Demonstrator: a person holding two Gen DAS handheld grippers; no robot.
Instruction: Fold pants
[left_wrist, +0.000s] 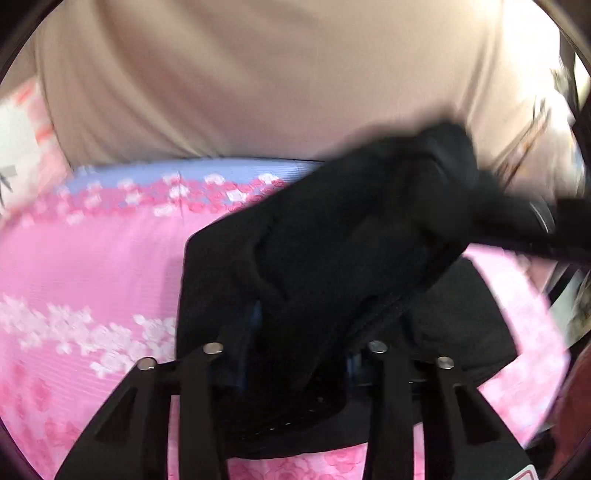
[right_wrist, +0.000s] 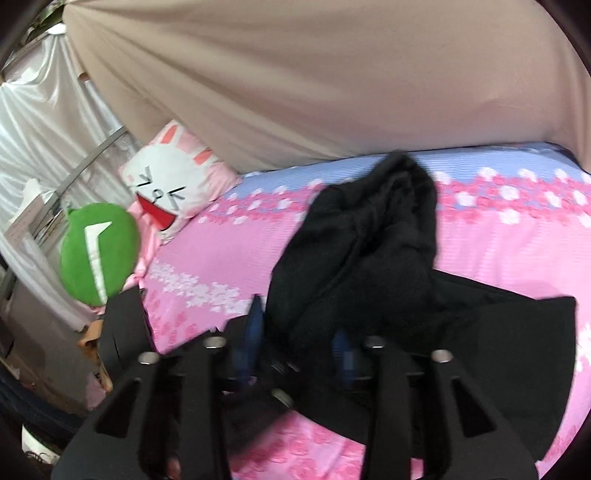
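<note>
Pants bunched in mid-fold: spread the cloth before laying it flat

Pants, black and soft, lie on the pink flowered bedspread, part of them raised in a crumpled hump while a flatter layer spreads underneath toward the near right. In the left wrist view the cloth runs straight up out of the left gripper, whose jaws stand narrowly apart with fabric bunched between them; it looks like a grip, though blur hides the pads themselves. The right gripper has its jaws about half open, blue pads showing either side of a fold that passes between them; whether they pinch it I cannot tell.

Doing this step well probably means pulling the hump taut between both hands, so the raised part comes down smooth on the flat layer with its edges matched. A loose hold on the right risks the cloth slipping and creasing.

Beyond the bed hang a beige curtain, a rabbit pillow and a green cushion
</note>
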